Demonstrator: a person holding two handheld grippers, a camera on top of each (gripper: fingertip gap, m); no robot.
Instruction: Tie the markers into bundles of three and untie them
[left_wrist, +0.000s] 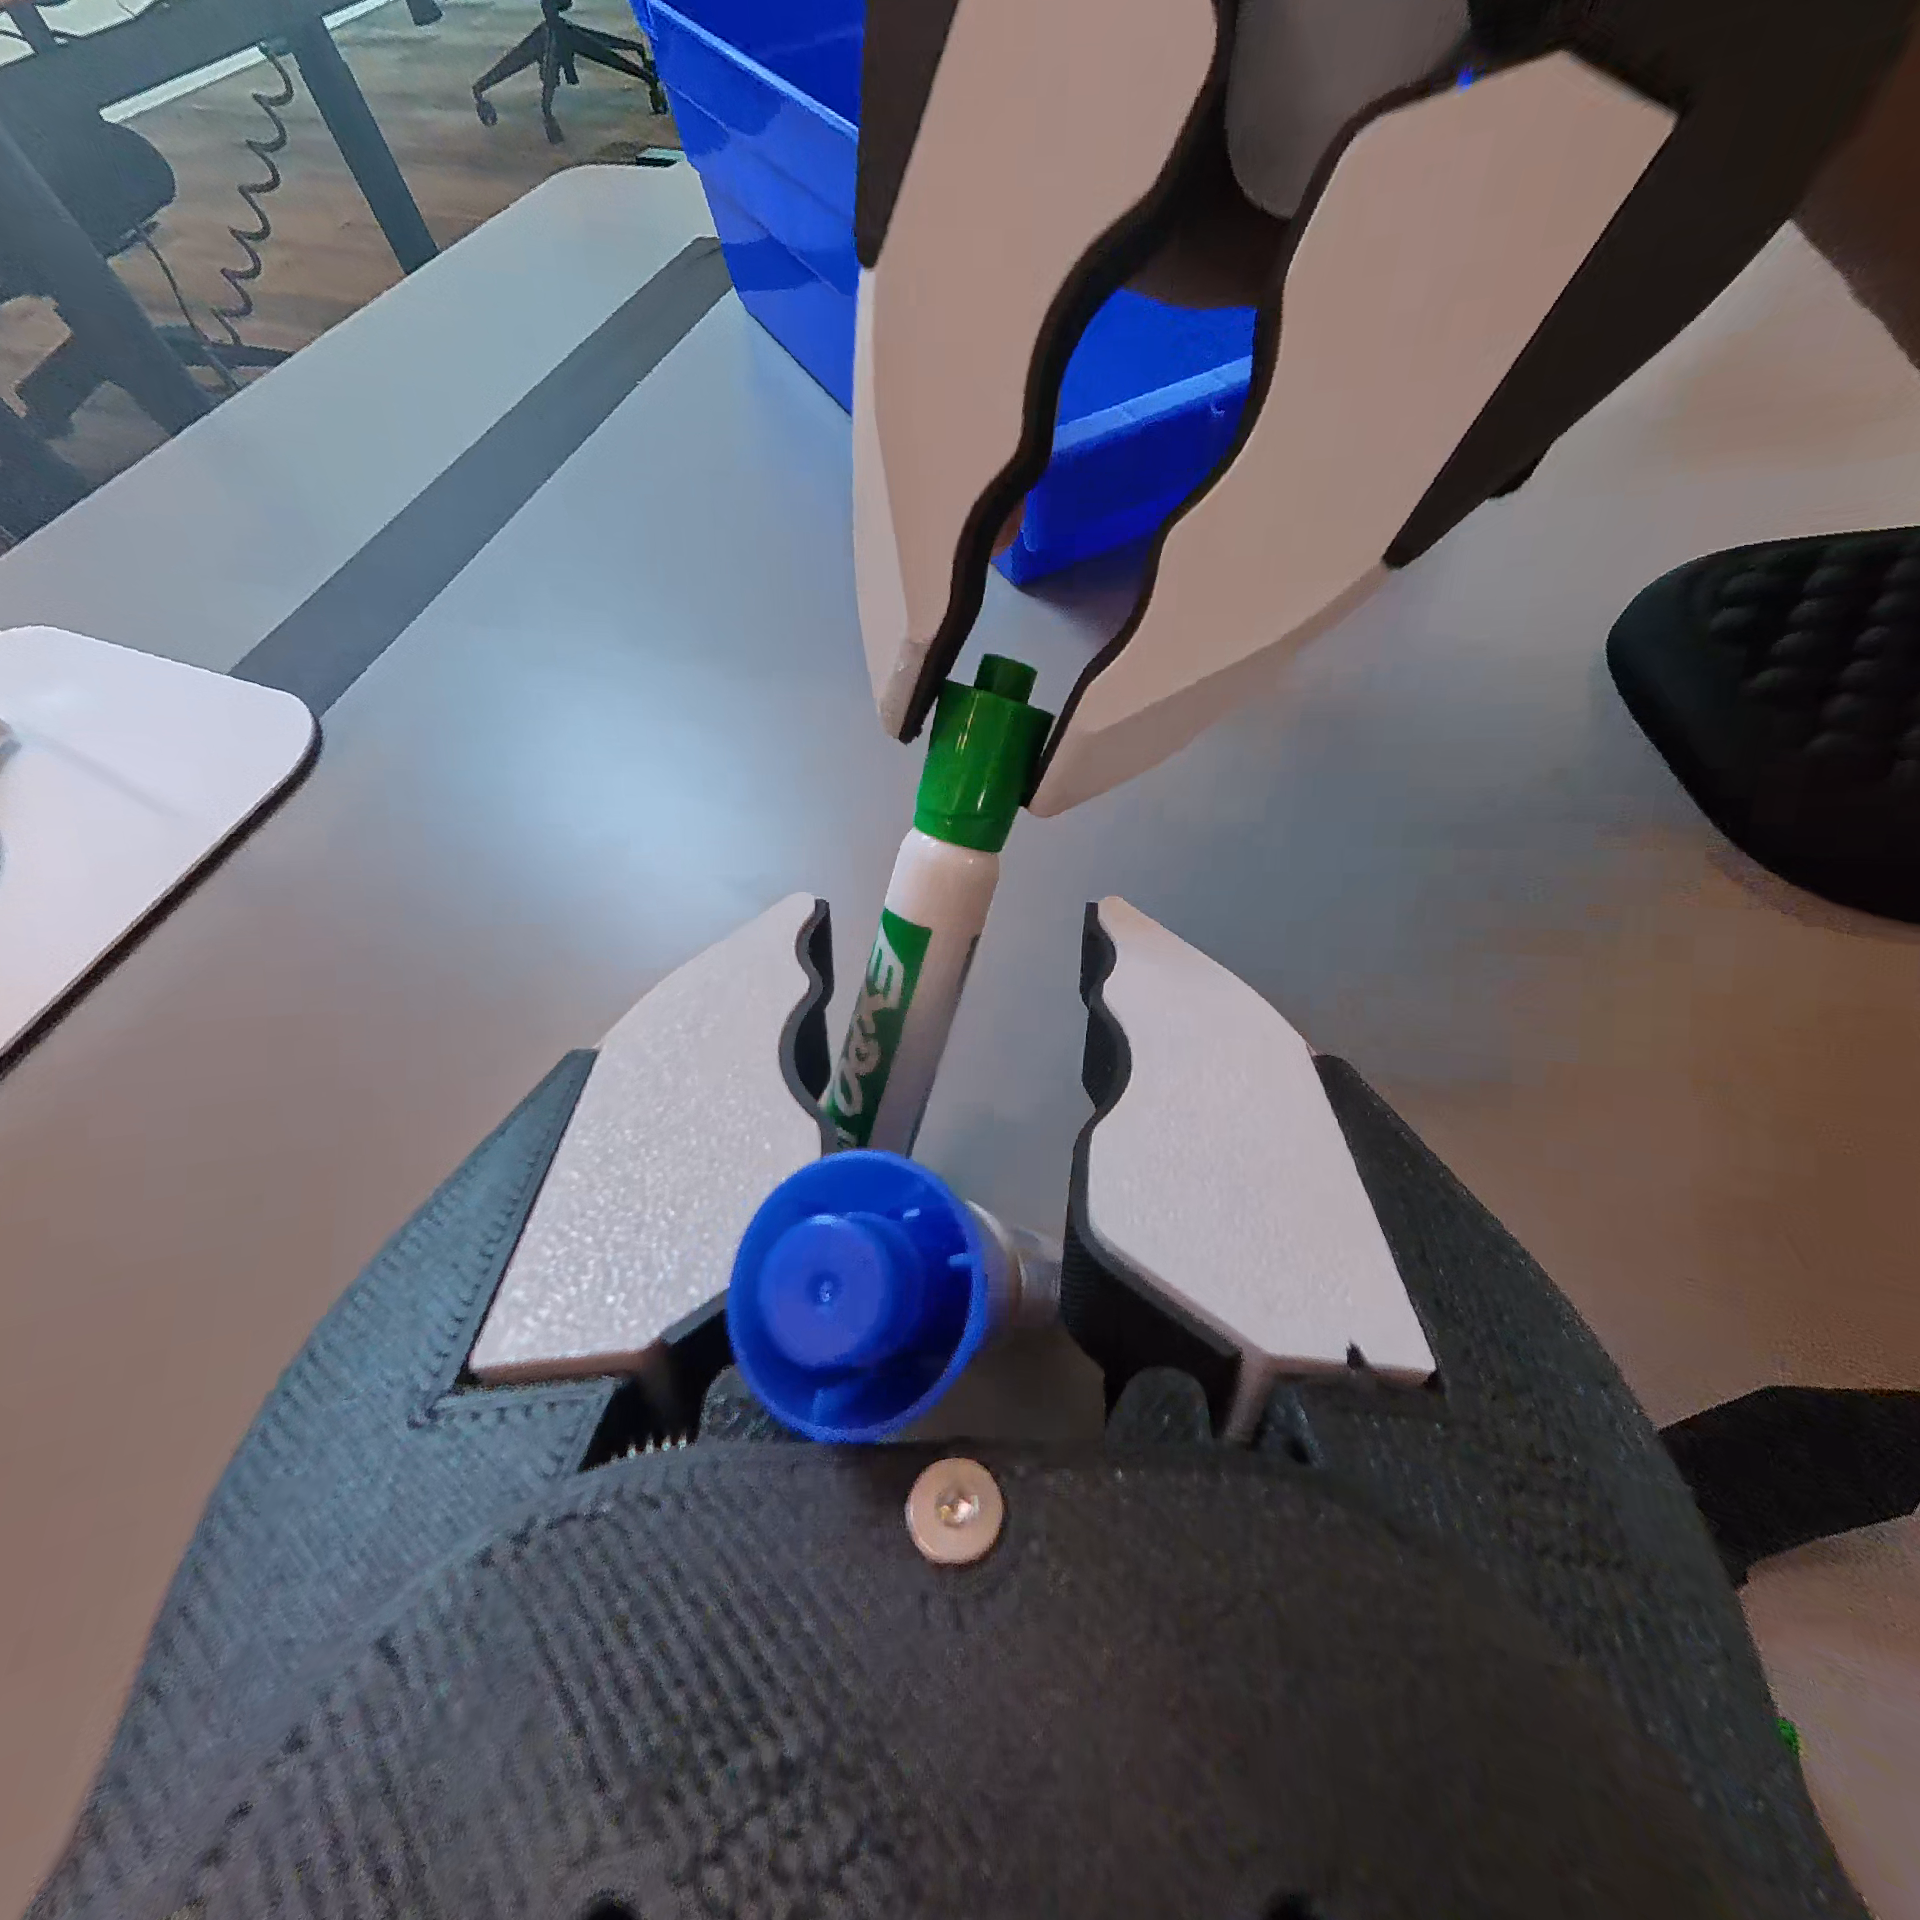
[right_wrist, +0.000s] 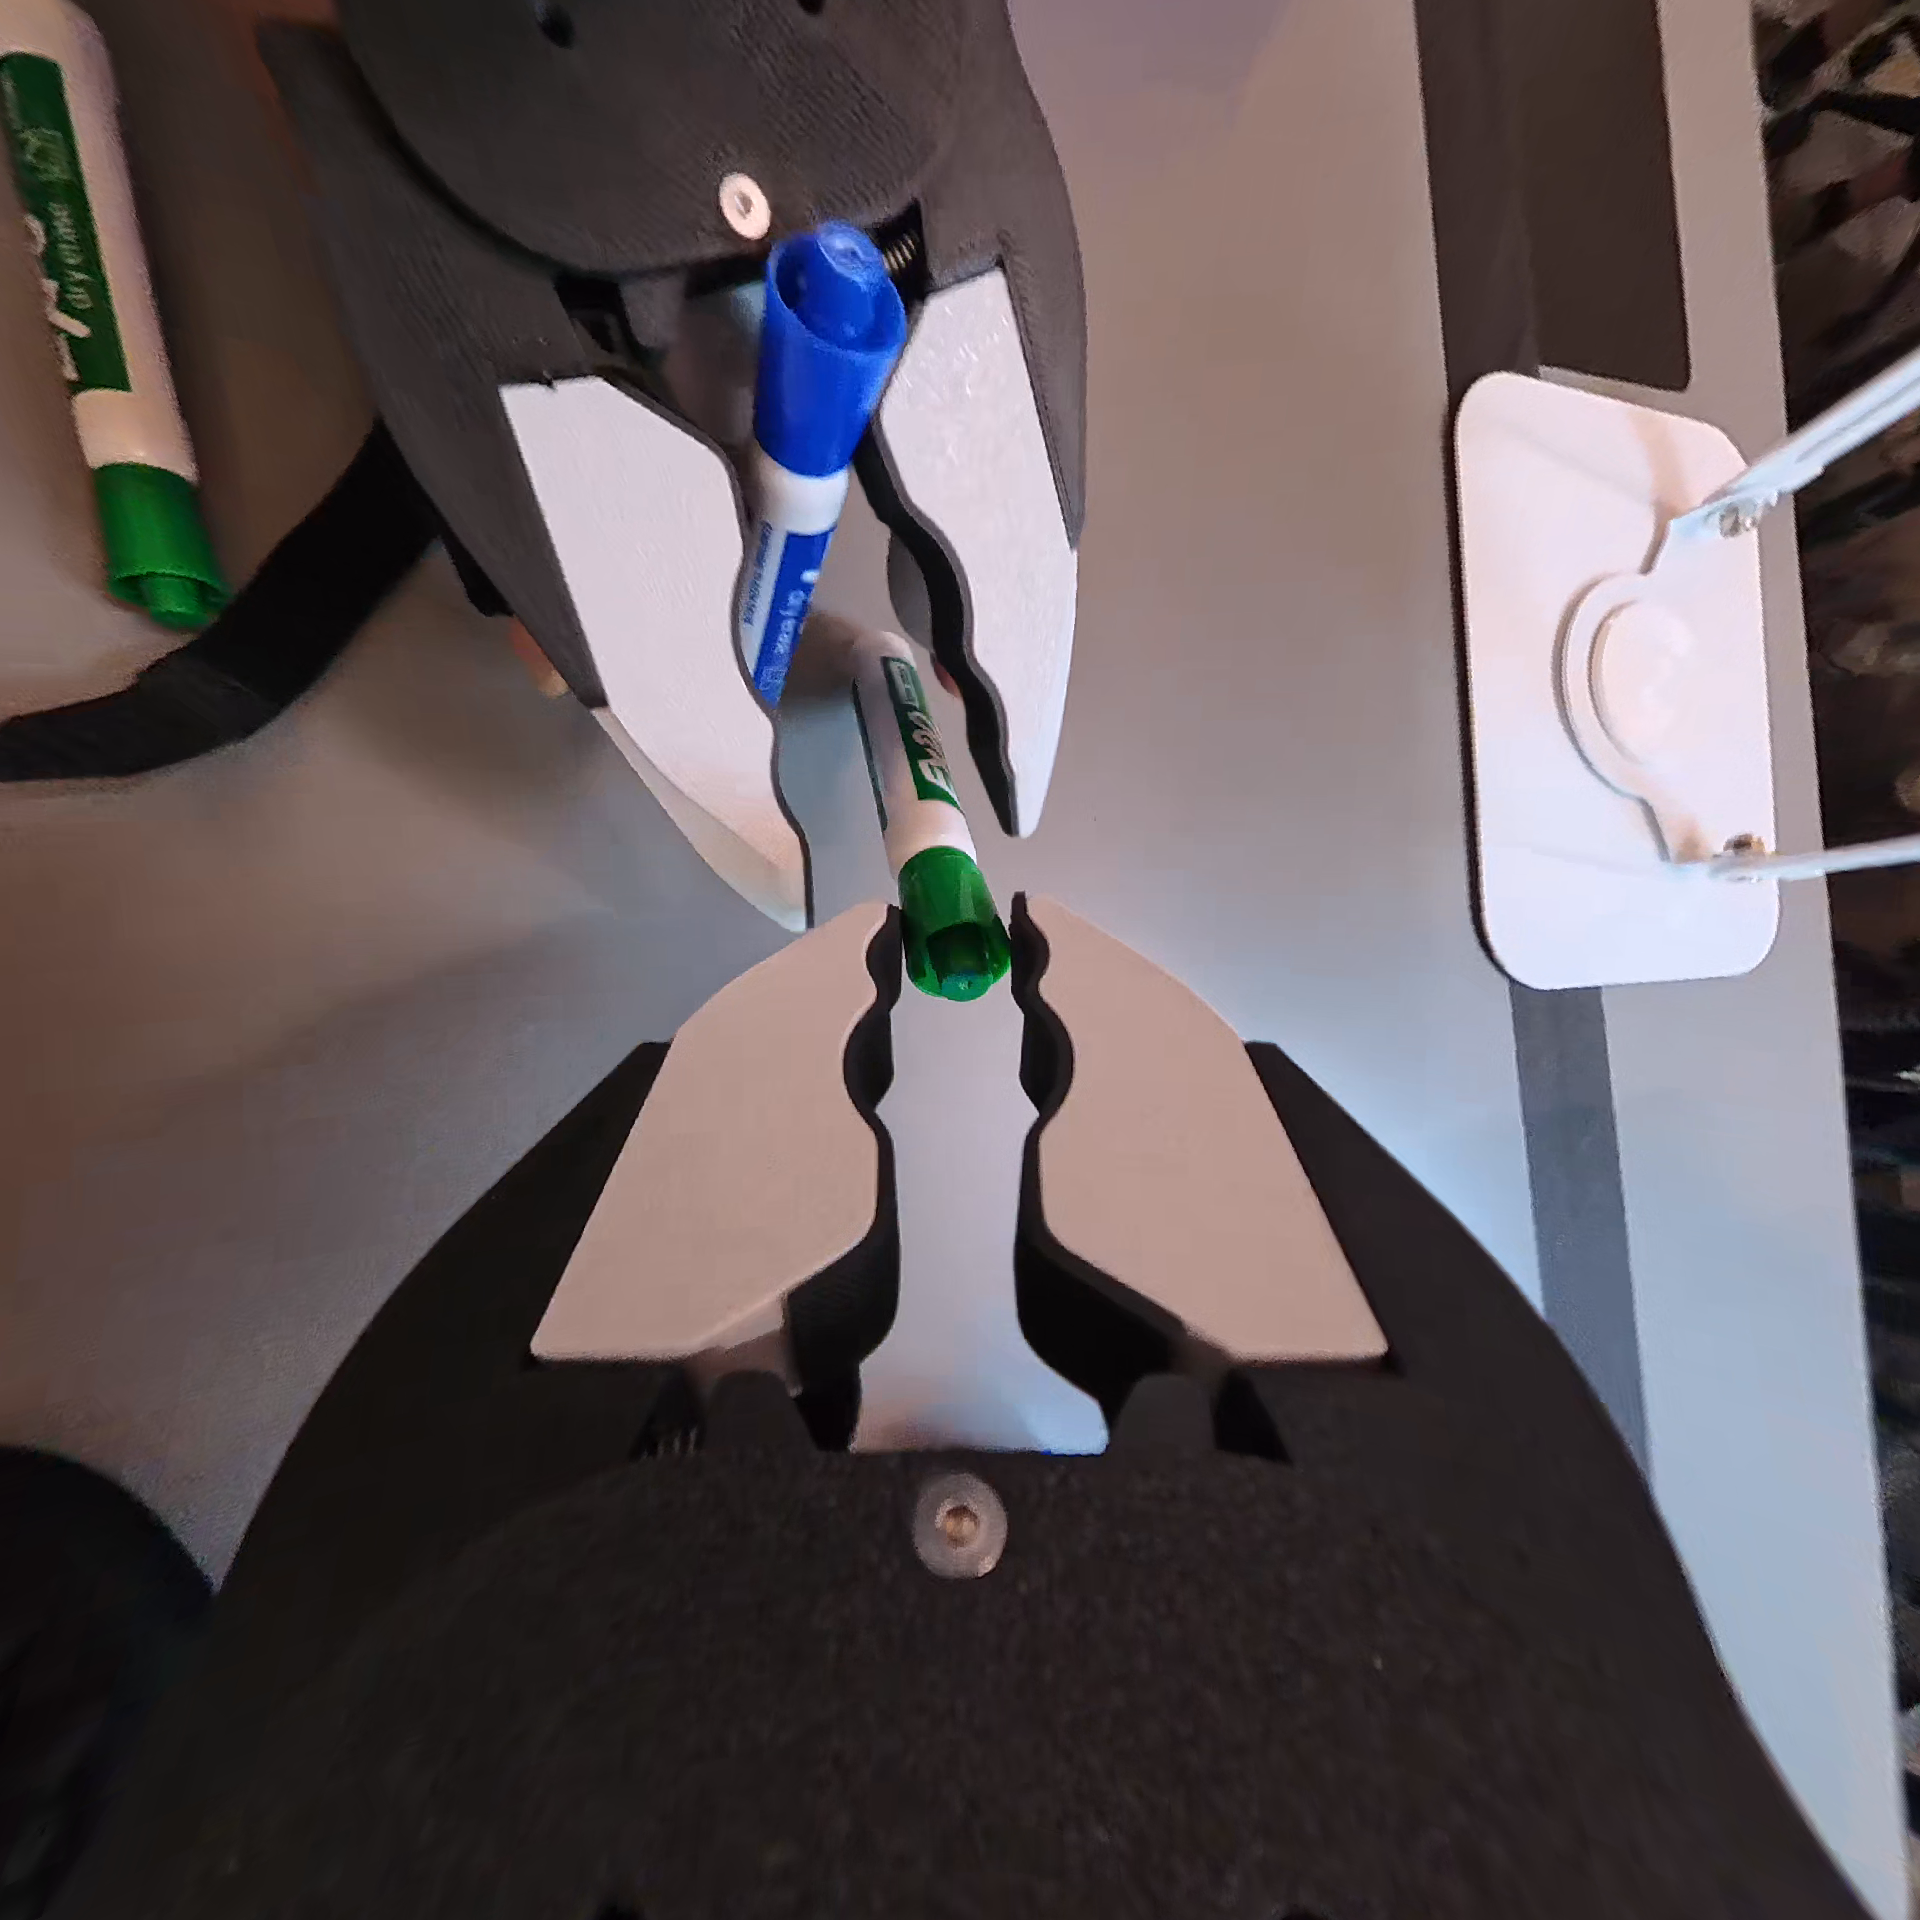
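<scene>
Jaws of the right gripper (right_wrist: 954, 906) pinch the green marker (left_wrist: 940, 940) by its cap; left gripper (left_wrist: 954, 914) gapes around both markers (blue marker (right_wrist: 805, 457) loose). Light, stiff, slippery: grip mid-barrel.

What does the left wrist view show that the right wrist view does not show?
Only the left wrist view shows the blue bin and the office chairs behind the table. Only the right wrist view shows a second green marker lying on the table and a white base plate. Both show the blue marker inside the left tool, and the right tool closed on the green marker's cap.
</scene>
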